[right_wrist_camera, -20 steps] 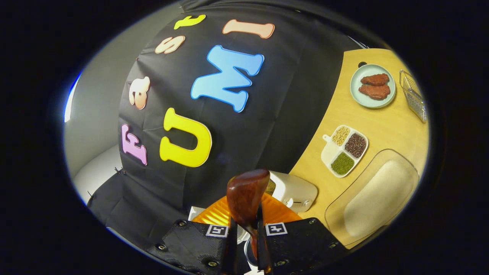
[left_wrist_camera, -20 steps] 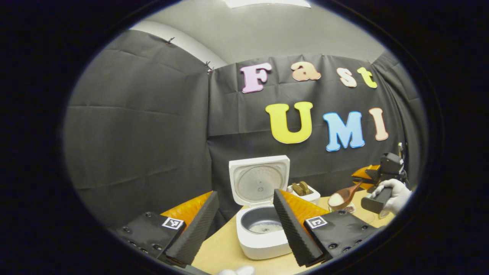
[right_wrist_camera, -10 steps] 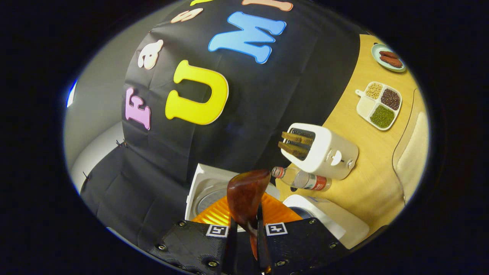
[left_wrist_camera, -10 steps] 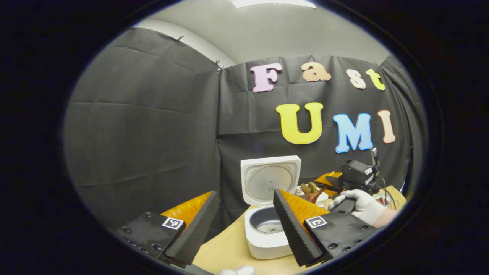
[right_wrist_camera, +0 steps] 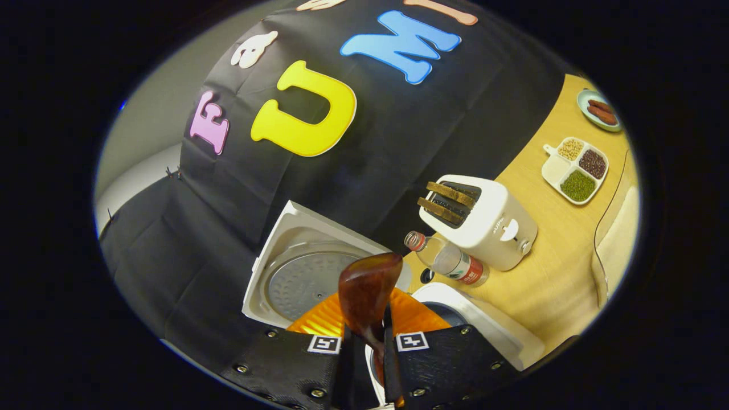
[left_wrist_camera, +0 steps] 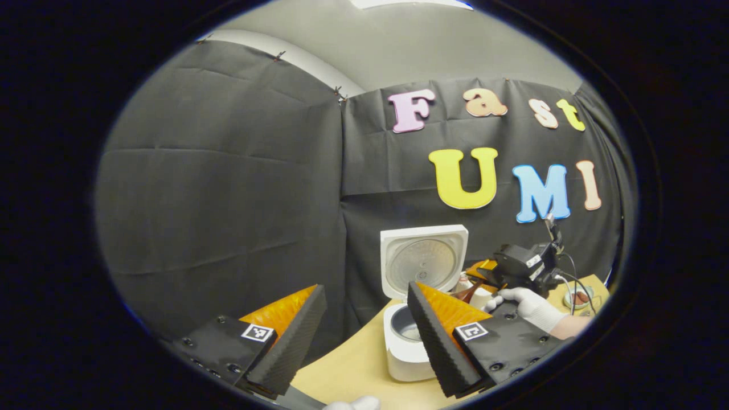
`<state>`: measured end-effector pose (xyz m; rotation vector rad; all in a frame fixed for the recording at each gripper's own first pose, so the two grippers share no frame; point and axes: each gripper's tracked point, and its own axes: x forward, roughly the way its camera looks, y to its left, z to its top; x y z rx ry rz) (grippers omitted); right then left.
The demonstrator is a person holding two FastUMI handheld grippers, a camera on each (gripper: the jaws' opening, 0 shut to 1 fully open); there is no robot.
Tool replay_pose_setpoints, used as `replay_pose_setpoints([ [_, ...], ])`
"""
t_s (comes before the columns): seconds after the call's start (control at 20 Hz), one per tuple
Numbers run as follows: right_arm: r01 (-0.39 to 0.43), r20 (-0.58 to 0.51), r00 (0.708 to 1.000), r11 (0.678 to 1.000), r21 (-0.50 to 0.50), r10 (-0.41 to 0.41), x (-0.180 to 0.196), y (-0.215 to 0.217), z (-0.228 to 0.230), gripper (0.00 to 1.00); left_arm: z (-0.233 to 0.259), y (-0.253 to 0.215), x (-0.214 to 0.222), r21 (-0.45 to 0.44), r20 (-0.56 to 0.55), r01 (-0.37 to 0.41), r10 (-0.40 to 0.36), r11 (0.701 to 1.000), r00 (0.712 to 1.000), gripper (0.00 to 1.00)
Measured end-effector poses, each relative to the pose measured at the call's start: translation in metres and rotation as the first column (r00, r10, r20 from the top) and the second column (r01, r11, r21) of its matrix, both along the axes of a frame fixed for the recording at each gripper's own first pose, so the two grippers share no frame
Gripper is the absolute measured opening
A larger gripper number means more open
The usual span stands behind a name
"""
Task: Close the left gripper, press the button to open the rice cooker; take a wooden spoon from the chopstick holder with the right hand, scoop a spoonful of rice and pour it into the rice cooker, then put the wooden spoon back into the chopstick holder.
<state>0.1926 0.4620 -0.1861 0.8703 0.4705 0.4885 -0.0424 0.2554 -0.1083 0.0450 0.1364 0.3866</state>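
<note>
A: What is held by the right gripper (right_wrist_camera: 364,364)?

B: A wooden spoon (right_wrist_camera: 364,296) is clamped by its handle between the two fingers, which are nearly together. The bowl of the spoon is seen from its back, tipped over the open rice cooker (right_wrist_camera: 484,324).

A: And the cooker?

B: Its lid (right_wrist_camera: 302,273) is raised upright at the booth's wall. In the left gripper view the pot (left_wrist_camera: 405,341) is seen on the table (left_wrist_camera: 353,370), partly hidden by a finger (left_wrist_camera: 441,341) of the left gripper (left_wrist_camera: 364,336).

A: How is the left gripper set?

B: Its jaws are spread wide, and nothing is held between them.

A: What else is seen?

B: A toaster (right_wrist_camera: 484,222) with two slices, a bottle (right_wrist_camera: 450,262) lying beside it, a divided dish (right_wrist_camera: 576,169) of grains, and a plate (right_wrist_camera: 598,109) (contents too small to tell). A gloved hand (left_wrist_camera: 527,304) is seen on the right gripper (left_wrist_camera: 521,265) beyond the cooker.
</note>
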Motion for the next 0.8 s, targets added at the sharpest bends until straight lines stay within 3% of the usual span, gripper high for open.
replay_pose_setpoints([
  [0.2, -0.003, 0.114, 0.993, 0.988, -0.157, 0.021, -0.003, 0.013, -0.002, 0.21, -0.002, 0.004, -0.003, 0.003, -0.005, -0.014, 0.014, 1.000, 1.000, 0.99],
  [0.4, 0.000, 0.228, 0.971, 0.952, -0.307, 0.073, -0.010, 0.028, 0.002, 0.21, -0.007, 0.007, -0.006, -0.003, -0.024, -0.019, 0.019, 1.000, 1.000, 1.00],
  [0.65, 0.053, 0.378, 0.912, 0.871, -0.489, 0.157, -0.012, 0.038, 0.011, 0.21, -0.009, 0.012, -0.006, 0.012, -0.032, -0.036, 0.036, 0.999, 0.999, 0.99],
  [0.8, 0.102, 0.474, 0.845, 0.794, -0.599, 0.249, -0.018, 0.046, 0.017, 0.21, -0.010, 0.011, -0.004, 0.014, -0.032, -0.036, 0.036, 0.999, 0.999, 0.99],
])
